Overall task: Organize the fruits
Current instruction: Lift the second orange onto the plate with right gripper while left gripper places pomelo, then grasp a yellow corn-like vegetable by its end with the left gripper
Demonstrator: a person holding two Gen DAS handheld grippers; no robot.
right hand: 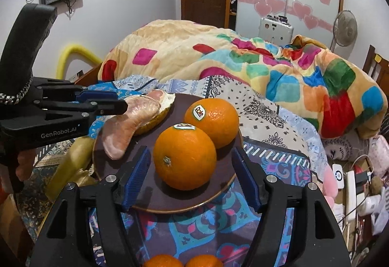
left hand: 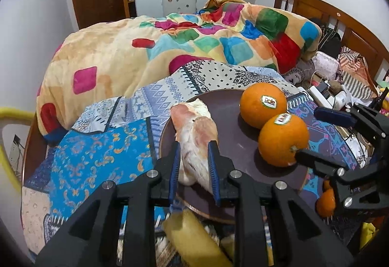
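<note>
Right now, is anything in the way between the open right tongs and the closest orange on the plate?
Nothing visible is. The right tongs are open, and the near orange sits on the plate partly between the fingers. The second orange is behind it; the pomelo segment lies to the left.

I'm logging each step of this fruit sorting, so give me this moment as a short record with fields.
left gripper: shut on the peeled pink pomelo segment
right gripper: open, straddling the near orange
plate: round dark brown plate on the patterned bedspread
on plate: near orange and far orange, touching; pomelo segment
off plate: two more oranges below the right gripper
</note>
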